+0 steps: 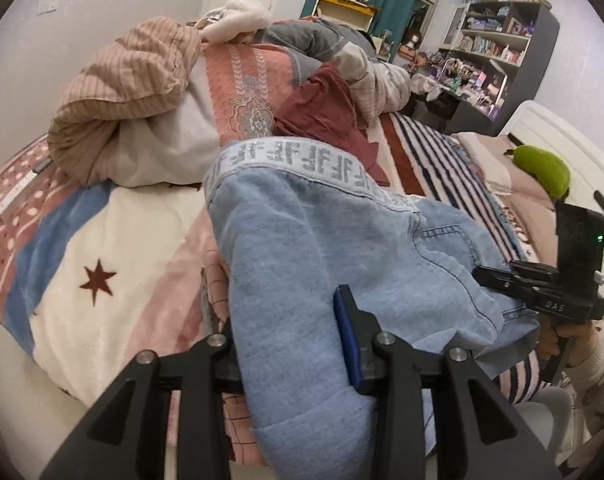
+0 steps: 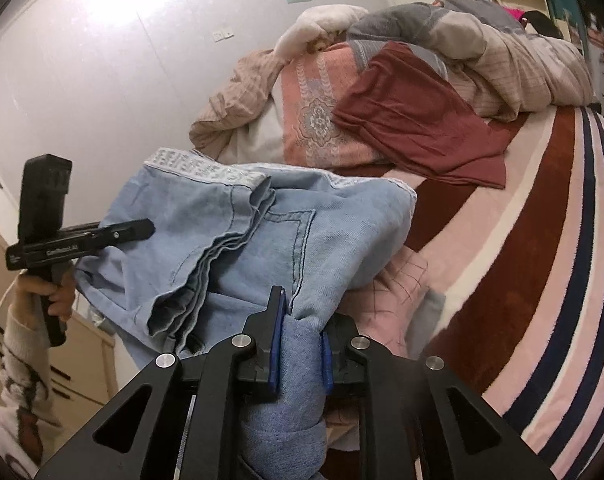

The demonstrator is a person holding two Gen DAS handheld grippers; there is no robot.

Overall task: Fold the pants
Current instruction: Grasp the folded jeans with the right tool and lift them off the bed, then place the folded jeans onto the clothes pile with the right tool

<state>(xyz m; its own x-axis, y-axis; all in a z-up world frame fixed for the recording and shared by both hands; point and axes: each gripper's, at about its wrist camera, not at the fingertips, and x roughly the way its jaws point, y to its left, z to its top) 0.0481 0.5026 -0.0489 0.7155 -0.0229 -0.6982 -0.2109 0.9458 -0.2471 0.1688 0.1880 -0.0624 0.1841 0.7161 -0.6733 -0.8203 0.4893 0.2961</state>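
The light blue denim pants [image 1: 342, 240] are held up above the bed [image 1: 114, 240], bunched and doubled over, with each gripper gripping a lower part of the cloth. The left gripper [image 1: 290, 344] is clamped on a thick roll of denim that fills the gap between its fingers; only its right blue pad shows. The right gripper [image 2: 300, 344] is likewise closed on a wad of denim, pinched between its two blue pads. The white patterned waistband [image 1: 302, 160] lies at the far, upper edge of the bundle, so the pants run lengthwise away from the grippers toward the heaped bedding, waist end farthest. A back pocket [image 2: 286, 240] faces up in the right wrist view, with folded layers of hem beside it. Beyond the waistband a dark red garment [image 2: 418, 120] lies on the pink patterned blanket [image 1: 246, 92]. A green plush toy [image 1: 542, 168] sits near the bed's headboard.
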